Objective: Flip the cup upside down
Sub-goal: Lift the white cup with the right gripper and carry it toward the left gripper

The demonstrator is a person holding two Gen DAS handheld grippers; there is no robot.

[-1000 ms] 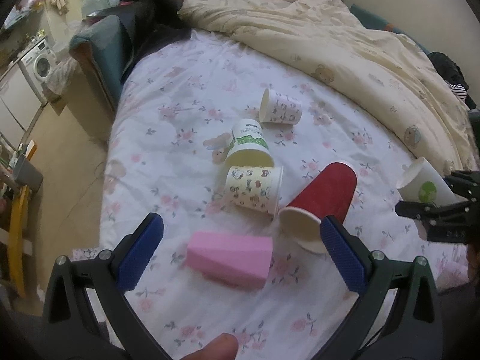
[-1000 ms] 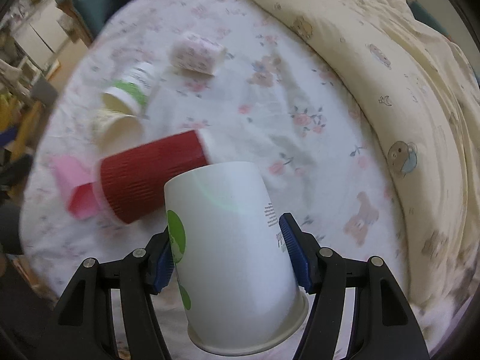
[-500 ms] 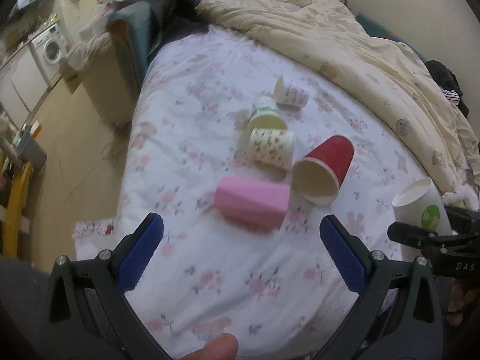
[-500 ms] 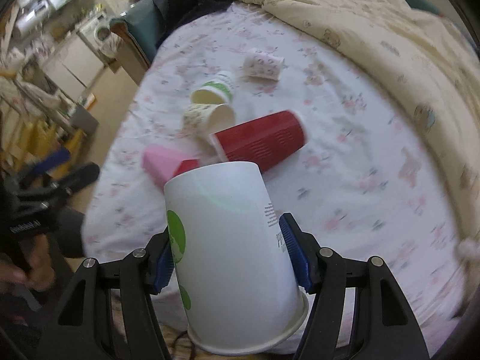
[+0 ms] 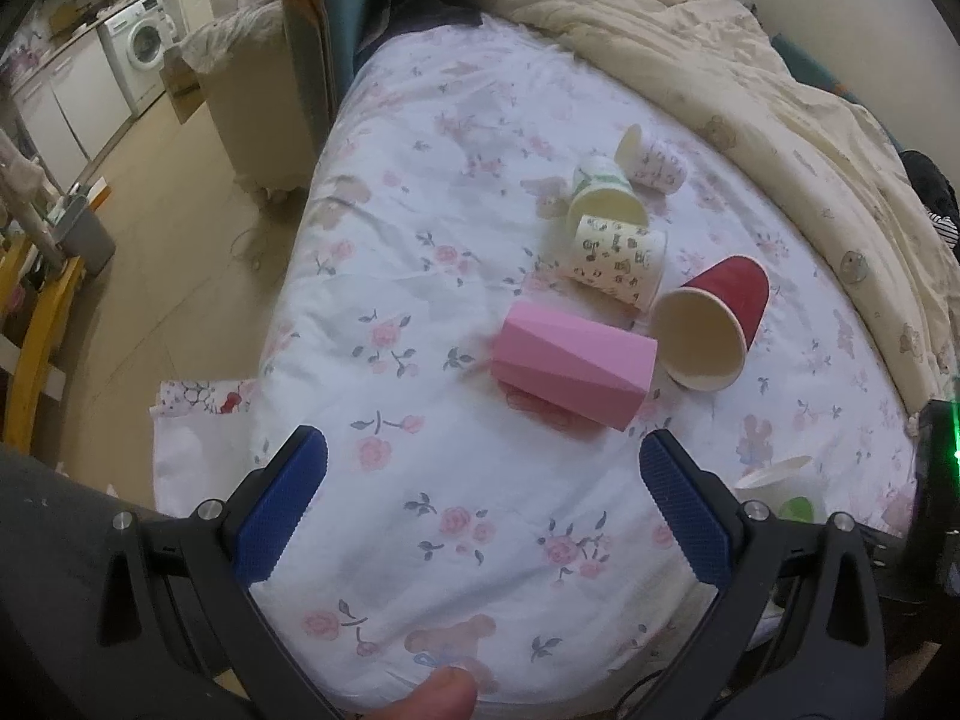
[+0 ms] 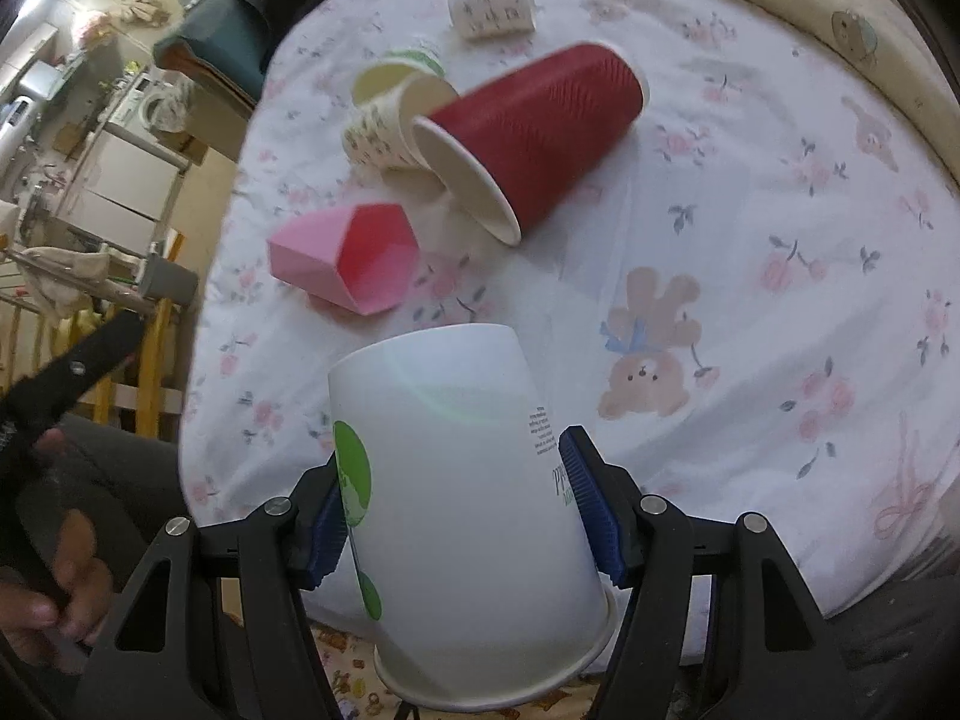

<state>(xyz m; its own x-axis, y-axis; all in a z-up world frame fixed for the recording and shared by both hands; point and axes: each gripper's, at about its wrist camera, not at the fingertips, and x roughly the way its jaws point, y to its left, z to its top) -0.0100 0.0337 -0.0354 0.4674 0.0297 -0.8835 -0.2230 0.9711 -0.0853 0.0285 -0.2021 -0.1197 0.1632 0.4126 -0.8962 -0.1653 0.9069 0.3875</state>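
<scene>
The right tool (image 6: 462,510) clamps a white paper cup (image 6: 462,480) with green dots, rim apparently nearest the camera, near the red cup (image 6: 540,126). The left tool (image 5: 480,504) gapes wide.

Almost nothing can be read. The white cup (image 6: 474,516) carries a short block of fine dark print near its right side, with a line of larger slanted green letters below it, partly hidden behind the blue pad; neither is legible, though the green line seems to begin with a "P". A green round mark sits on the cup's left side, bearing no letters. The two patterned cups (image 5: 621,261) (image 6: 492,11) show small dark motifs too blurred to tell whether they are letters or drawings. The red cup (image 6: 540,120) and pink cup (image 5: 573,366) bear no print.
</scene>
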